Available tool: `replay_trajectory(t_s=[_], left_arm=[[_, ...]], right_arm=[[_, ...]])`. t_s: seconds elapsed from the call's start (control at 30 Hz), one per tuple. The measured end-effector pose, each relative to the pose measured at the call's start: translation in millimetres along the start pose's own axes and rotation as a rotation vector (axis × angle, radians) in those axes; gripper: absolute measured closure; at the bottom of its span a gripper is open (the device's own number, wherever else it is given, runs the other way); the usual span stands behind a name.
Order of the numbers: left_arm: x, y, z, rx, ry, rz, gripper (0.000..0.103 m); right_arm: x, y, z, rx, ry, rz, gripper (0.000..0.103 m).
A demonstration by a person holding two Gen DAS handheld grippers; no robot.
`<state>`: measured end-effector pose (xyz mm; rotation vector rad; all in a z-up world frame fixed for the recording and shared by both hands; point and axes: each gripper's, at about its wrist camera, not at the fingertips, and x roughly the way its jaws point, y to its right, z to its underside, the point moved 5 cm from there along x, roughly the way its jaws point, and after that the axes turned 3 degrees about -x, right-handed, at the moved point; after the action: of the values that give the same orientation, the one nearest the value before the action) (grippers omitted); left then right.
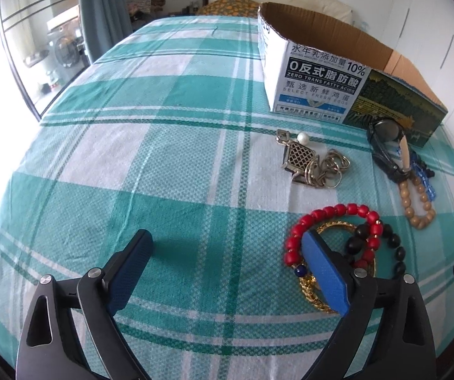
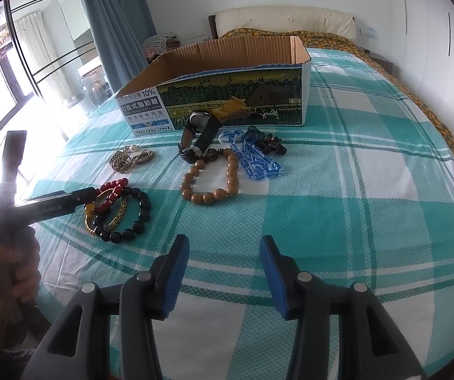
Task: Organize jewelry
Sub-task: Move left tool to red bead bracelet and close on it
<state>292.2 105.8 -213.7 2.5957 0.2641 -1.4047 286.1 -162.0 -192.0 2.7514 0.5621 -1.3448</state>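
Note:
Jewelry lies on the checked bedspread in front of an open cardboard box [image 1: 318, 72] [image 2: 227, 95]. A red bead bracelet [image 1: 328, 213] [image 2: 113, 190], a gold bangle [image 1: 314, 294] [image 2: 117, 218] and a black bead bracelet [image 1: 394, 243] [image 2: 138, 221] lie piled together. Farther back lie a silver chain pendant with a pearl [image 1: 309, 161] [image 2: 129, 158], a black watch [image 1: 385, 133] [image 2: 200, 139], a tan wooden bead bracelet [image 1: 417, 209] [image 2: 209, 180] and a blue glass bead strand [image 1: 425, 174] [image 2: 258, 161]. My left gripper [image 1: 227, 247] [image 2: 91, 194] is open; its right finger rests over the red bracelet pile. My right gripper [image 2: 223, 253] is open and empty, in front of the tan bracelet.
The green and white checked bedspread [image 2: 353, 205] covers a bed. Pillows and a headboard [image 2: 284, 20] stand at the far end, a window and blue curtain [image 2: 113, 15] on the left, white wardrobes [image 2: 432, 47] on the right. A hand [image 2: 2, 266] holds the left gripper.

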Motion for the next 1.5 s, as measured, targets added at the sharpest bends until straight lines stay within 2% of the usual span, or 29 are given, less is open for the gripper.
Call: replay_trajectory(t_s=[0.2,0.3,0.4,0.5,0.57,0.7,0.73,0.77,0.9,1.0,1.1,1.2,1.3,1.37,1.5], left_arm=[[2.1,-1.2,4.0,0.045,-0.019,-0.009,0.006],[0.4,1.7,4.8,0.08,-0.015,-0.038,0.006],[-4.0,-1.5,5.2,0.075,-0.01,-0.065,0.006],[-5.8,-4.1,6.4,0.07,-0.014,-0.055,0.014],[-8.6,-5.9,7.7,0.064,-0.024,-0.049,0.023],[-12.1,-9.1,12.2,0.064,-0.035,-0.071,0.032],[-12.0,-11.4,12.8,0.055,-0.045,-0.067,0.037],[-13.6,-13.6,13.2,0.037,-0.05,-0.049,0.04],[-29.8,-19.4,14.1,-0.007,-0.016,0.063,0.038],[-39.5,-10.0,15.8,0.042,0.002,0.152,0.038],[-43.3,10.2,20.2,0.148,0.013,0.235,0.04],[-40.6,31.0,25.6,0.283,0.026,0.234,0.047],[-33.3,41.8,30.8,0.354,0.01,0.242,0.069],[-28.8,41.3,30.0,0.358,-0.001,0.245,0.068],[-27.8,36.2,25.7,0.329,-0.023,0.305,0.068]], right_arm=[[0.0,1.0,-1.3,0.001,0.003,0.007,0.055],[0.2,0.5,-1.2,0.002,0.002,0.007,0.055],[-1.5,-0.3,-2.1,-0.008,0.006,0.016,0.055],[-1.6,0.4,-3.0,-0.011,0.008,0.022,0.055],[-1.7,1.4,-3.2,-0.009,0.009,0.025,0.055],[-0.7,3.7,-2.4,-0.006,0.005,0.034,0.055],[-0.5,4.4,-2.3,-0.003,0.004,0.034,0.055],[-0.8,5.0,-2.3,-0.002,0.004,0.034,0.055],[-1.4,5.5,-1.7,-0.001,0.005,0.034,0.055],[0.9,4.3,-0.6,0.0,-0.001,0.03,0.055],[3.3,2.5,0.2,0.0,-0.007,0.02,0.055],[1.5,-0.1,-0.1,-0.003,-0.002,0.016,0.055],[-1.4,-0.2,-0.6,-0.003,0.004,0.019,0.055],[-2.4,1.6,-0.5,0.004,0.005,0.022,0.055],[-2.9,3.5,0.6,0.01,0.005,0.024,0.055]])
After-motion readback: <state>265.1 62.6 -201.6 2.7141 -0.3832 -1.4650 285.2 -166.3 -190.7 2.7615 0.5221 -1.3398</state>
